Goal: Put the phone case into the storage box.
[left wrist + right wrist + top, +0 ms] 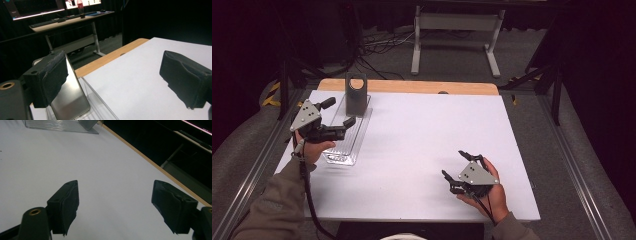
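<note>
A grey metal plate (356,94) with a round hole near its top stands upright at the far end of a clear ribbed plastic tray (346,145) on the left of the white table (432,130). My left gripper (341,111) is open above the tray, just short of the plate. In the left gripper view the plate (71,97) stands in the tray (100,108) right behind the left jaw, with nothing between the fingers of the gripper (115,75). My right gripper (453,163) is open low over the table's front right, and its jaws (117,202) frame bare white surface.
A wooden strip (412,87) runs along the table's far edge. Beyond it stand white desk legs (457,40) and loose cables on the floor. Metal rails (572,160) flank the table. The tray (60,125) and plate (88,123) lie far off in the right gripper view.
</note>
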`<state>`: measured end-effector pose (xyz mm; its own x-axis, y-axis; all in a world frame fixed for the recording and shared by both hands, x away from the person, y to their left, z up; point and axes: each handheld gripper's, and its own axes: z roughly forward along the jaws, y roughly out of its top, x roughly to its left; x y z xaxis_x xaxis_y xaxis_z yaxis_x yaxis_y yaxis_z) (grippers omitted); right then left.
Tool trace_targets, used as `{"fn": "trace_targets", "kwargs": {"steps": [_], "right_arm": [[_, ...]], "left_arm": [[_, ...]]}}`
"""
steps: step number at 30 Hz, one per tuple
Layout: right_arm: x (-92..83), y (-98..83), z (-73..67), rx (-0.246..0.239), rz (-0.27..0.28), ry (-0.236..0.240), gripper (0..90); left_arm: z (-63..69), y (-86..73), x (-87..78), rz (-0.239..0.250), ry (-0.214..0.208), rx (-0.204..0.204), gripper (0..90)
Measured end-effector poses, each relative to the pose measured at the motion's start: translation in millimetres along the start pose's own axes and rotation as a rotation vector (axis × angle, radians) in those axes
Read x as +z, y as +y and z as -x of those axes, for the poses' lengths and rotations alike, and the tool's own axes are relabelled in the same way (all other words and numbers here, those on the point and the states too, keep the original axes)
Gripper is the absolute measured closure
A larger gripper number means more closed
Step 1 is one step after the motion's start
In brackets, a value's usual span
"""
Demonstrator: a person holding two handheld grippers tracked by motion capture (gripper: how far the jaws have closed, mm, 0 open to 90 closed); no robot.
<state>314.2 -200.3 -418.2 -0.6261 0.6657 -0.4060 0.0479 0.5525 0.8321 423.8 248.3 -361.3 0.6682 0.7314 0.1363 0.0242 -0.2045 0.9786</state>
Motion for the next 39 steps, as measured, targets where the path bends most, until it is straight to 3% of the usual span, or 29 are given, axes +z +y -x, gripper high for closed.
{"fn": "trace_targets", "kwargs": {"steps": [8, 28, 39], "right_arm": [[0.7, 0.6, 0.4, 0.0, 0.004, -0.006, 22.7], [4.1, 3.3, 1.7, 0.0, 0.024, -0.001, 21.9], [4.5, 4.2, 1.7, 0.003, 0.028, -0.002, 21.9]], "left_arm": [[10.7, 0.9, -4.8, 0.004, -0.016, 0.03, 8.8], [20.4, 1.0, -16.6, 0.026, -0.049, 0.035, 8.0], [28.7, 1.0, -23.4, 0.03, -0.082, 0.071, 7.8]]}}
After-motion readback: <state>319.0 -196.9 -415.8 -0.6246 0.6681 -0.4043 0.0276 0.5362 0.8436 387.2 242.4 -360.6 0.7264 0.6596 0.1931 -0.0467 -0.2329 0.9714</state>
